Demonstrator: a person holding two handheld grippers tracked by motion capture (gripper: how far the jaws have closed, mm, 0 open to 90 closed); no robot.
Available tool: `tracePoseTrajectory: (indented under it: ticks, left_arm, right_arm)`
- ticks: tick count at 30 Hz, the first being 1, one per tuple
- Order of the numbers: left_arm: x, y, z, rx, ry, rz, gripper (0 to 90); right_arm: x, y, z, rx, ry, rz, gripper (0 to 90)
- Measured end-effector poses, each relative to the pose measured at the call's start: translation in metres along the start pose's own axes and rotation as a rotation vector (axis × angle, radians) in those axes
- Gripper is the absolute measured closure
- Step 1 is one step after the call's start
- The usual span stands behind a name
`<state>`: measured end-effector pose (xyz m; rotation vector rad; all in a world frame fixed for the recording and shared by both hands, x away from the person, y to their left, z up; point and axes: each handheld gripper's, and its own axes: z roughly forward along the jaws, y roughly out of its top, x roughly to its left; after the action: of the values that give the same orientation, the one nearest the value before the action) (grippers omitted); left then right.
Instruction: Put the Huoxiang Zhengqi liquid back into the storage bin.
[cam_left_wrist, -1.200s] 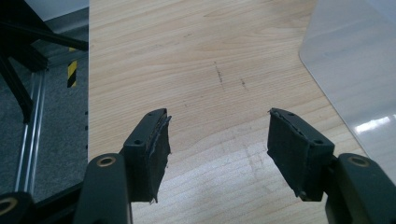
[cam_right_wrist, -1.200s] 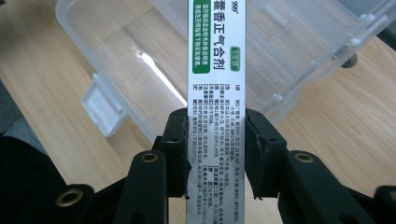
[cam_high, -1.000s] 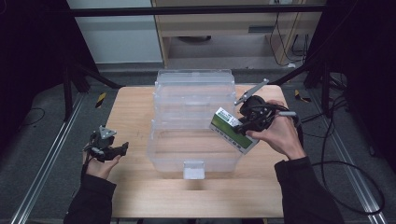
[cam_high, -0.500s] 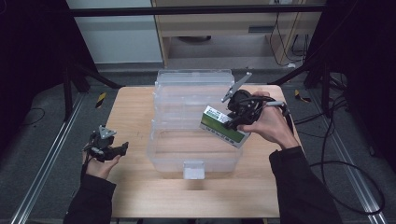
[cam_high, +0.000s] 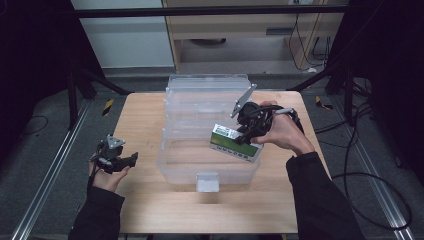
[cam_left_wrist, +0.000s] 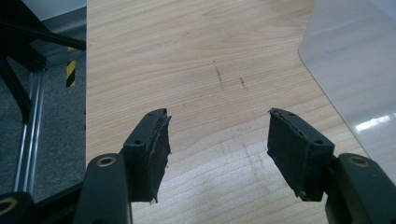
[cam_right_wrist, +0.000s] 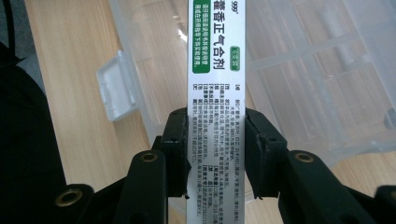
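My right tool pinches a light, crushable carton across its narrow faces, right of centre over the clear bin, while my left tool hangs open, empty.

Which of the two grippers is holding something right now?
The right gripper, shut on the green-and-white box over the clear bin. The left gripper is open above bare wood.

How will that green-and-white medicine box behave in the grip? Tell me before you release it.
The medicine box is probably light and fairly stiff: its flat faces stay straight between the right gripper. Its glossy card may slip. Hard squeezing could dent it.
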<state>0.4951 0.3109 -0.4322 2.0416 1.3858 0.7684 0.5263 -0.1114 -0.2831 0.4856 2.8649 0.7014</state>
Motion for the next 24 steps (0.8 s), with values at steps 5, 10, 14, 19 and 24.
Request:
tracePoseTrajectory:
  ticks: [5,10,14,19,24]
  left_arm:
    - [0.001,0.0,0.001,0.002,0.001,-0.002,37.9]
    - [0.0,0.0,0.002,0.005,-0.001,0.001,37.9]
    - [0.0,-0.001,0.002,0.005,-0.002,-0.002,37.9]
    - [0.001,-0.001,0.002,0.004,-0.004,-0.003,37.9]
    - [0.001,-0.001,0.002,0.005,-0.005,-0.002,37.8]
  right_arm:
    - [-0.001,-0.001,0.006,0.009,0.018,-0.029,63.9]
    - [-0.002,0.0,0.014,0.035,0.035,-0.061,63.9]
    - [-0.003,0.0,0.018,0.046,0.039,-0.069,63.9]
    - [-0.004,0.0,0.024,0.069,0.053,-0.091,63.9]
    - [-0.003,0.002,0.031,0.1,0.07,-0.124,63.9]
